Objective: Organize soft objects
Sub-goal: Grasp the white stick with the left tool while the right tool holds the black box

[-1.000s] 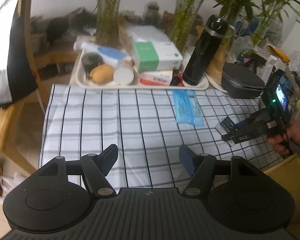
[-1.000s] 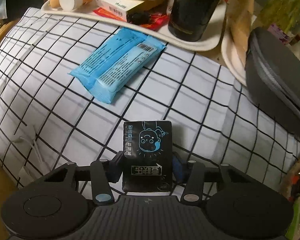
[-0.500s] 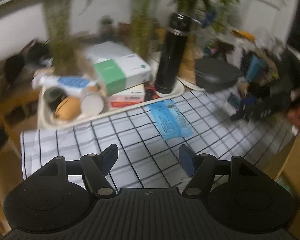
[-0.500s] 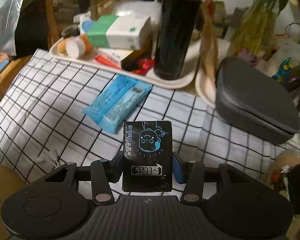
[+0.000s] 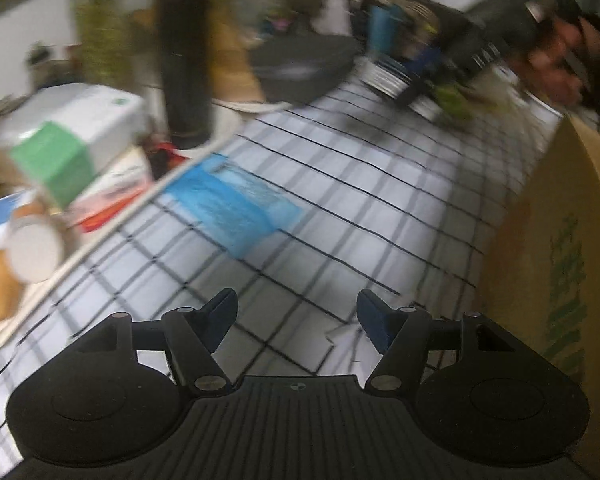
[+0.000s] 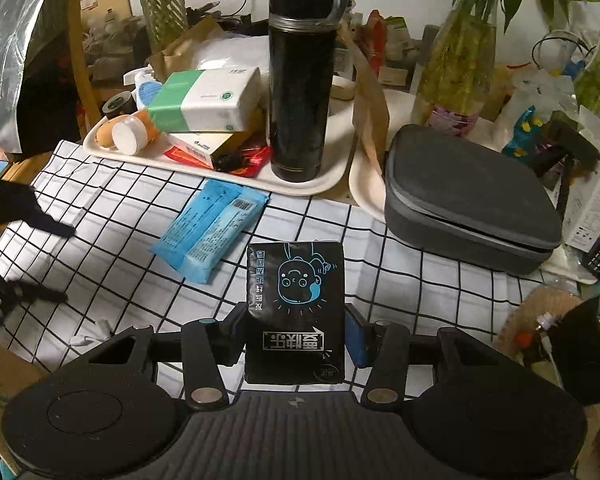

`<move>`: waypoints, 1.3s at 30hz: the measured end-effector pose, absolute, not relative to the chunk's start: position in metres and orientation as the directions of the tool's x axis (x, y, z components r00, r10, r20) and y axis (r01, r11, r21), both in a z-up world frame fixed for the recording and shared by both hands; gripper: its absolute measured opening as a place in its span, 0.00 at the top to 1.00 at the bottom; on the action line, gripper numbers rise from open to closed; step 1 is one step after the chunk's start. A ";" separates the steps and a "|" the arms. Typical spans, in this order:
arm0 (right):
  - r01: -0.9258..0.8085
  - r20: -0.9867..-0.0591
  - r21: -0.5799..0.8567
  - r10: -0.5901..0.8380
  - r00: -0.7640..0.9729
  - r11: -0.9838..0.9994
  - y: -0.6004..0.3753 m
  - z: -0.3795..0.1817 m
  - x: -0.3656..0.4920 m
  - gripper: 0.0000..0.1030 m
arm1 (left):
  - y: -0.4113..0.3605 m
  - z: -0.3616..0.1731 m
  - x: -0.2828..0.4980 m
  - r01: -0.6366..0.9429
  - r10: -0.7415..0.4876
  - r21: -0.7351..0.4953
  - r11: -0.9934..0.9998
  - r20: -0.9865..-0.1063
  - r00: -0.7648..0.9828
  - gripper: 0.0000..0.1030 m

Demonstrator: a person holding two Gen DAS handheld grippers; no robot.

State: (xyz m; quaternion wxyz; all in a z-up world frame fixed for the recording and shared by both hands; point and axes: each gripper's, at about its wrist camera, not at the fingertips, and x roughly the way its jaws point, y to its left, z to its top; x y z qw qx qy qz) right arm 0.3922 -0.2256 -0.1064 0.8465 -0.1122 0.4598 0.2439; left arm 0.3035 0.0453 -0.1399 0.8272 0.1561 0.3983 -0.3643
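My right gripper (image 6: 296, 330) is shut on a black tissue pack (image 6: 296, 300) with a blue cartoon face, held above the checked cloth (image 6: 400, 280). A blue tissue pack (image 6: 210, 232) lies flat on the cloth just in front of the tray. In the blurred left wrist view the same blue tissue pack (image 5: 232, 204) lies ahead of my left gripper (image 5: 296, 314), which is open with nothing between its fingers. The other gripper (image 5: 428, 84), with a hand behind it, shows at the upper right of that view.
A white tray (image 6: 332, 184) holds a black flask (image 6: 300, 76), a green-and-white tissue box (image 6: 204, 100) and small items. A dark zip case (image 6: 468, 200) sits at the right. A cardboard box (image 5: 556, 248) stands at the cloth's edge. Plants in vases line the back.
My left gripper has rolled and dropped toward the cloth, closer to the blue pack. My right gripper has risen with the black pack, so more of the table shows.
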 end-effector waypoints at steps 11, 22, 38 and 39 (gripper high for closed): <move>-0.511 -0.833 0.036 0.309 0.460 0.859 -0.233 -0.109 0.397 0.50 | 0.017 -0.177 0.308 0.881 -0.511 -0.051 0.471 -0.830 0.225 0.67; -0.519 -0.828 0.037 0.316 0.463 0.854 -0.234 -0.109 0.396 0.50 | 0.015 -0.175 0.307 0.872 -0.388 0.111 0.476 -0.864 0.322 0.89; -0.533 -0.823 0.028 0.323 0.468 0.845 -0.230 -0.106 0.393 0.50 | 0.028 -0.172 0.310 0.824 -0.308 0.156 0.544 -0.877 0.369 0.83; -0.534 -0.822 0.027 0.323 0.469 0.845 -0.229 -0.105 0.393 0.50 | 0.028 -0.172 0.310 0.825 -0.304 0.155 0.543 -0.880 0.366 0.87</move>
